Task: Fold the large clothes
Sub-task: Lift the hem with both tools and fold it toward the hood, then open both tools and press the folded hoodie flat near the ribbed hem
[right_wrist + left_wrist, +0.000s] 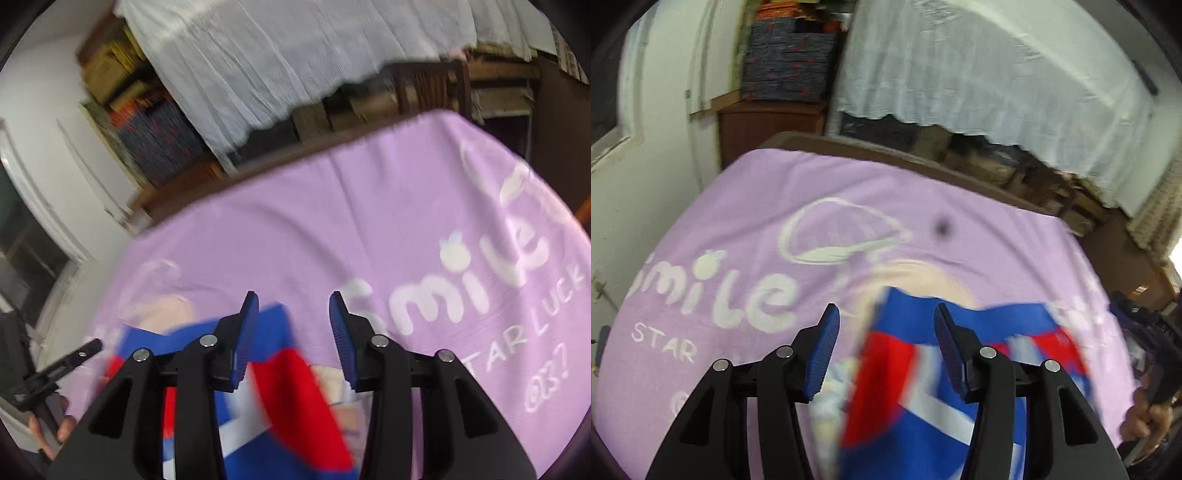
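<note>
The garment [916, 387], a blue, red and white piece, lies bunched at the near edge of the lilac blanket [757, 206], below and between both sets of tongs; its outline is smeared by motion blur, so hems and sleeves cannot be told apart. In the left wrist view the left tongs [886, 325] are seen spread apart with nothing between the pads, the cloth lying beneath and beyond them. In the right wrist view the right tongs [293, 314] are likewise held apart and empty, the red panel sitting under the gap.

The step in hand is judged to be the first grasp before spreading or folding. It would be done well if two matching corners or a single edge were picked, one by each set of tongs, rather than a thick bunch. The pads should be brought low onto a single layer, and the blanket beneath should be kept out of the pinch. The blanket's white "smile" lettering [461, 280] lies further out, to the far side.
</note>
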Tool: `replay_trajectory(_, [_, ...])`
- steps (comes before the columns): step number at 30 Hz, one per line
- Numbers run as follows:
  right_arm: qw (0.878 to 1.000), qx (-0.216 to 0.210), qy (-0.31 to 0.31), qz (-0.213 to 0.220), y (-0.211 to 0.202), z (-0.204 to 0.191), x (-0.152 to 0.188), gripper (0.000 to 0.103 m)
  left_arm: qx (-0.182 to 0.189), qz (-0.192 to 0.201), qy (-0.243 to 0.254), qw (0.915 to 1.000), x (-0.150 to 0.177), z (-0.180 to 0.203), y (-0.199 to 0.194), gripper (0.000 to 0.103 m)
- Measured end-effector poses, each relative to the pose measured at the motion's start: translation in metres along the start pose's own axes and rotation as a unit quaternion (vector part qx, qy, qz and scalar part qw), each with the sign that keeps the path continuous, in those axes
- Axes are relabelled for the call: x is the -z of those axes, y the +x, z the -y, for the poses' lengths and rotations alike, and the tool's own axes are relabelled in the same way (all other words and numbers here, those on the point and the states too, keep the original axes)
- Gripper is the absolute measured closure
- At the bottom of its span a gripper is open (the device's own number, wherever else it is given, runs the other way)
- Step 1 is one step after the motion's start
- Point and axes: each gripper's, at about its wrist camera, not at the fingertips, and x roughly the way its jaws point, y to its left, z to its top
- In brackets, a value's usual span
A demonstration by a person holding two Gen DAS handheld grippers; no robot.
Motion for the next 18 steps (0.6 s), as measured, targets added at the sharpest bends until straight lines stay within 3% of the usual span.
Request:
replay_trajectory(3, [0.999,-0.048,-0.019,0.007,-0.033,-0.027,0.004,0.062,0.010,-0.010,0.032,0.9994,0.008,0.032,-0.015,0.050])
replay_trajectory(9, [0.991,-0.068,-0.110,-0.025,-0.060,-0.097,0.044,0.060,0.022,-0.004,0.072,0.9972,0.042,0.073,-0.036,0.038])
replay_trajectory(16, [0.989,-0.085,-0.105,-0.064,-0.044,-0.102,0.082,0.060,0.005,-0.050,0.083,0.9953,0.079,0.060,0.003,0.038])
replay_trajectory(18, [0.989,-0.079,-0.097,-0.074,-0.032,-0.093,0.088,0.060,-0.012,-0.086,0.090,0.9922,0.091,0.055,0.029,0.036])
